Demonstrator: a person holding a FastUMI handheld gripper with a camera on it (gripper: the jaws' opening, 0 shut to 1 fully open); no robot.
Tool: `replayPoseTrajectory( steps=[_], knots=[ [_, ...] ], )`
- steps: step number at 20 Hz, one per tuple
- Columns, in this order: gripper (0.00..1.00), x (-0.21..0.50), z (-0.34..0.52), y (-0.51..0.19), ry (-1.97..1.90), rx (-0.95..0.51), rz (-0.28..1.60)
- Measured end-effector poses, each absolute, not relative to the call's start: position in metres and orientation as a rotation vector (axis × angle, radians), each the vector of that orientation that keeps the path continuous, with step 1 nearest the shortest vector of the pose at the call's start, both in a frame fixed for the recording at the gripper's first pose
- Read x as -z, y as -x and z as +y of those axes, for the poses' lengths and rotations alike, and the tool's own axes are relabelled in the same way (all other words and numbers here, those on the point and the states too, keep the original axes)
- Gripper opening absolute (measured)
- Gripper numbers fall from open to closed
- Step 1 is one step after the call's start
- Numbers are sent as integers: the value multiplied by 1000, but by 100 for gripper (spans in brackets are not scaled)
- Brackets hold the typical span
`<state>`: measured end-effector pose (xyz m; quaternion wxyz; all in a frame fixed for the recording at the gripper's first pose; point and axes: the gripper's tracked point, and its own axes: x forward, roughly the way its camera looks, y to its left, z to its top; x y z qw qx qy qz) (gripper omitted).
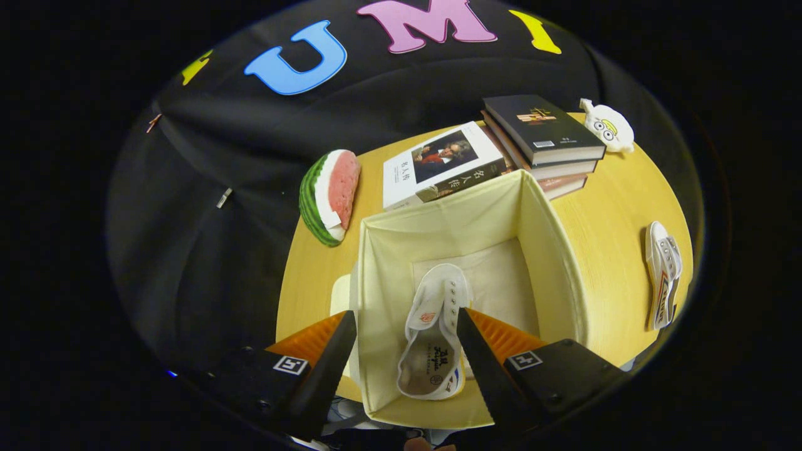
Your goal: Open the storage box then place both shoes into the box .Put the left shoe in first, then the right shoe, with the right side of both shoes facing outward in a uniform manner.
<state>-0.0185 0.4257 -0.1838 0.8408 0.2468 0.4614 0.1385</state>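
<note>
The cream fabric storage box (551,250) stands open on the round wooden table, straight below me. One white canvas shoe (435,332) lies on the box floor, toe pointing away, its opening up. My gripper (406,316) hangs above the box with its fingers wide apart; the shoe shows between them and neither finger touches it. The other white shoe (662,275) lies on its side on the table to the right of the box.
Behind the box lie a white-covered book (442,166) and a stack of dark books (542,134). A watermelon-slice toy (329,197) sits left of the books, and a small white plush toy (608,127) at the far right. The yellow table (617,207) has bare room on the right.
</note>
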Motion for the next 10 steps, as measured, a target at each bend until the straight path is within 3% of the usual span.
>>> replayPoseTrajectory(
  steps=[5,10],
  knots=[
    [99,150,379,26,-483,-324,914],
    [99,130,280,25,-446,-265,814]
  ],
)
